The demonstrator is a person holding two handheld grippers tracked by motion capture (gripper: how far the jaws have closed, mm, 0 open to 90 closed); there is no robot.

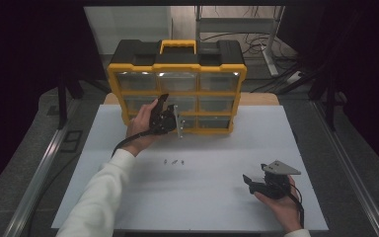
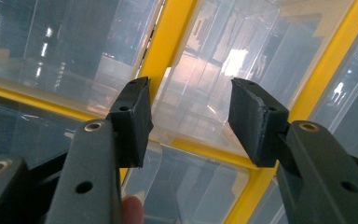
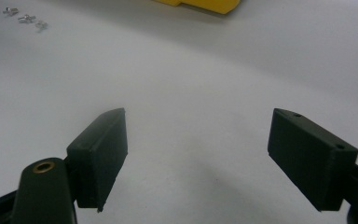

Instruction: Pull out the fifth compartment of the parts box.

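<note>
The left gripper (image 2: 189, 122) has its jaws partly spread around the clear plastic front of a drawer (image 2: 205, 88) at the centre of the left gripper view. Its matte black pads flank the drawer's pull lip and I see no contact yet. The step in hand looks like taking hold of that drawer to draw it out. Next the jaws must close on the lip, then pull straight back. The drawer sits in the middle row of the yellow-and-black organiser (image 1: 176, 86), upper centre of the high view: glossy see-through bins in a hard yellow frame. The right gripper (image 1: 250, 181), lower right, rests with its jaws spread wide over the smooth white table (image 1: 217, 197). Three small metal screws (image 1: 173, 161) lie at mid-frame.
</note>
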